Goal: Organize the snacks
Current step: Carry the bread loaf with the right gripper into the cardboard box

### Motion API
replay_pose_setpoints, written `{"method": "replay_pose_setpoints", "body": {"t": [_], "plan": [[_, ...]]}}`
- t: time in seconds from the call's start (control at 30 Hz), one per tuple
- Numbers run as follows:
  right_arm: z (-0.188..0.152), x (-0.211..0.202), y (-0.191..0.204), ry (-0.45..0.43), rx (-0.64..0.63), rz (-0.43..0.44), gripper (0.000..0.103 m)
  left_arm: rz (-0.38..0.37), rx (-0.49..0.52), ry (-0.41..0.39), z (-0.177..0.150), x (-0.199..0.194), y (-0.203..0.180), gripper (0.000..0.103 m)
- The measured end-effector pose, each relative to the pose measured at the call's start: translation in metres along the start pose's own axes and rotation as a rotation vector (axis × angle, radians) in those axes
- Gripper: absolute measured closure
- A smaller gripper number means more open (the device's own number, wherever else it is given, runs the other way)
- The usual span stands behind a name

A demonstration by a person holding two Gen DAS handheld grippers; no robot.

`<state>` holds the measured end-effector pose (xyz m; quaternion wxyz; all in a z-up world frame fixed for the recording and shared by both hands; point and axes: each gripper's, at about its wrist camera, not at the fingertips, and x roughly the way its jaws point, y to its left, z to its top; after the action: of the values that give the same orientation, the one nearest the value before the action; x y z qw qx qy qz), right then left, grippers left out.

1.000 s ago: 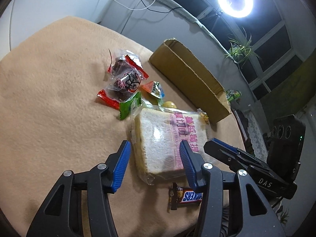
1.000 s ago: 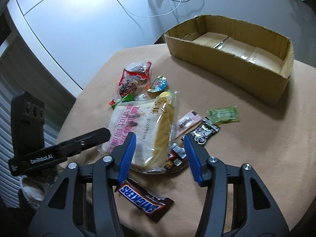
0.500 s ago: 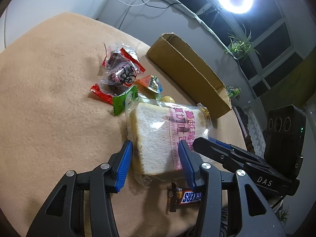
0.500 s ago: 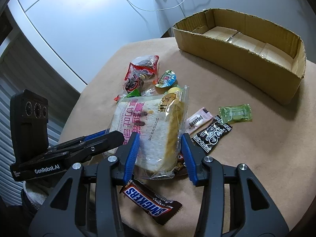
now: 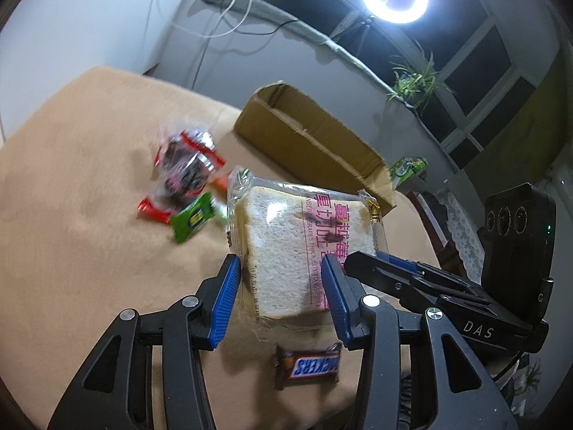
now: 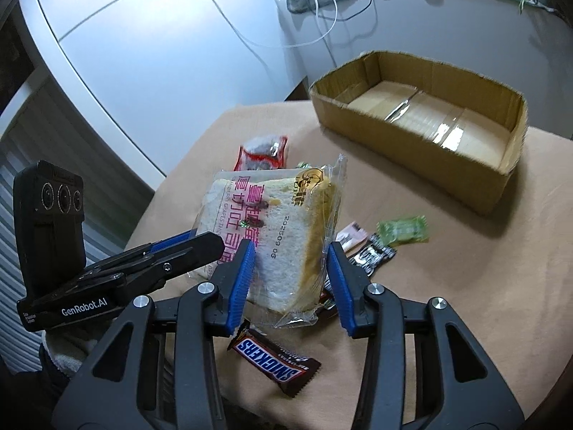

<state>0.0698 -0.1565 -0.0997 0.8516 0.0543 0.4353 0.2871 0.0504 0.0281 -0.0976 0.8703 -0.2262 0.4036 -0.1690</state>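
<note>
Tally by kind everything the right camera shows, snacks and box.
Clear-wrapped white bread packet: 1
Brown Snickers bar: 1
Small wrapped sweets in clear sight, red, pink, black, green: 4
Open brown cardboard box: 1
Total: 7, with more wrappers partly hidden by the bread.

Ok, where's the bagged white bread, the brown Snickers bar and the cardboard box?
Clear-bagged white bread slice [image 5: 283, 251]: left wrist view, on the crumb face.
Brown Snickers bar [image 6: 270, 362]: right wrist view, on the logo.
Open brown cardboard box [image 6: 412, 143]: right wrist view, on the near wall.
</note>
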Motion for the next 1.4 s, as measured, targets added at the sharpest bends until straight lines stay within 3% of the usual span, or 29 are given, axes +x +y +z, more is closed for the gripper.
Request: {"method": "replay_pose_setpoints", "body": {"t": [0.57,1.1,1.4], "plan": [[0.053,-0.031,-0.046,-0.107,0.018,-0.073,0.059,-0.026,0.149,-0.043,0.057,0.038,-0.056,0.059],[0.105,-0.02,-0.124,-0.133,0.09,-0.12,0.059,-0.034,0.236,0.005,0.107,0.107,-0.092,0.059],[0.112,-0.004,-0.156,-0.112,0.126,-0.149,0.059,-0.043,0.251,0.056,0.114,0.139,-0.101,0.059]]}}
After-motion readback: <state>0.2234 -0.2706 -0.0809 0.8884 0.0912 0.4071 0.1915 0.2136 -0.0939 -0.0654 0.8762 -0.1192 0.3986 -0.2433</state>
